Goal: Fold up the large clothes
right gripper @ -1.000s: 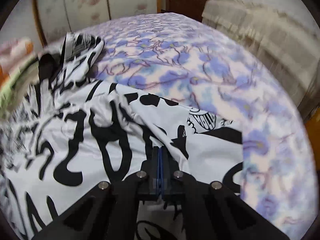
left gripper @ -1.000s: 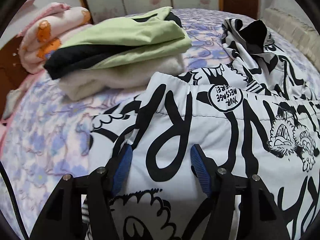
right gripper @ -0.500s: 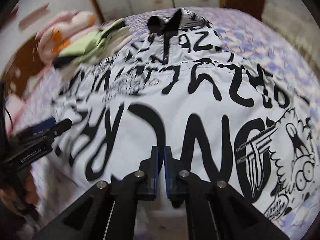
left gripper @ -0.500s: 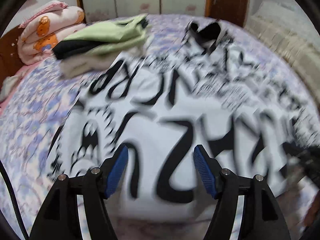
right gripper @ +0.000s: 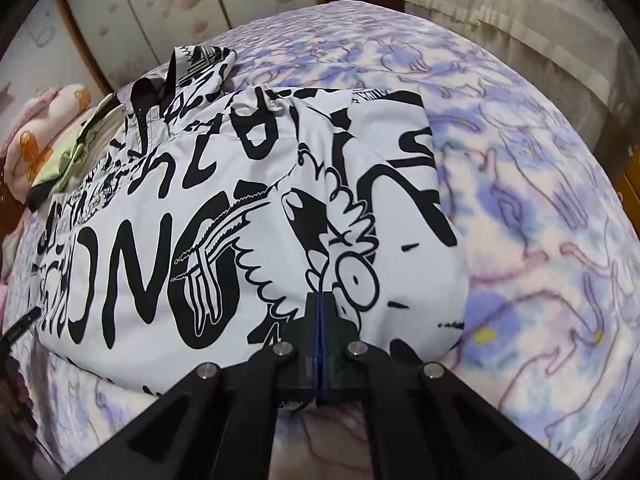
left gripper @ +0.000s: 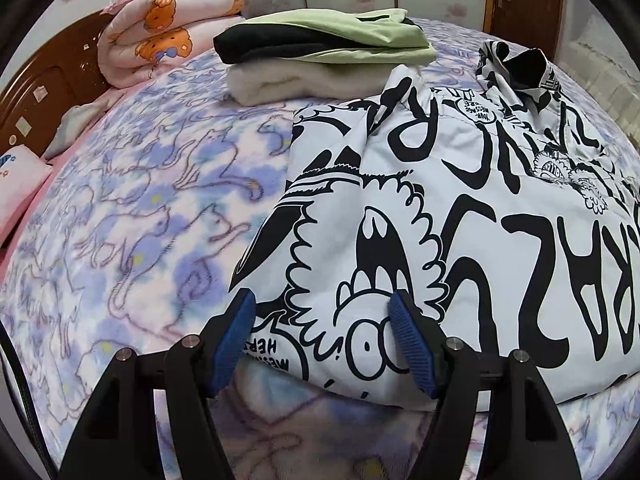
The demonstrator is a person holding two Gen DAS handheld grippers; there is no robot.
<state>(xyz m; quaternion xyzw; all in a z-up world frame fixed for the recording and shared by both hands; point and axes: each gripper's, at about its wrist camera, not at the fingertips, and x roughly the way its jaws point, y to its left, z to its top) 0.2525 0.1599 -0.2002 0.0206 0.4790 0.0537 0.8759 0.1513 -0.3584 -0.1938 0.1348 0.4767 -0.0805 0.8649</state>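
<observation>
Now the jacket lies spread on the bed, near the pile. Left gripper, just opening, stands empty over its hem; right gripper is closed, seemingly pinching that hem. One-sided pulling could skew the fold.

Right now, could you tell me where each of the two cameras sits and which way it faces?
Left wrist: on the left gripper, angled down along its open blue pads at the near edge of the black-and-white printed garment; beyond it a stack of folded clothes and a rolled pink quilt.
Right wrist: on the right gripper, shut, angled down at the garment's other near corner; purple bedspread to the right.
Shared: the garment, bedspread, folded stack and quilt.
</observation>
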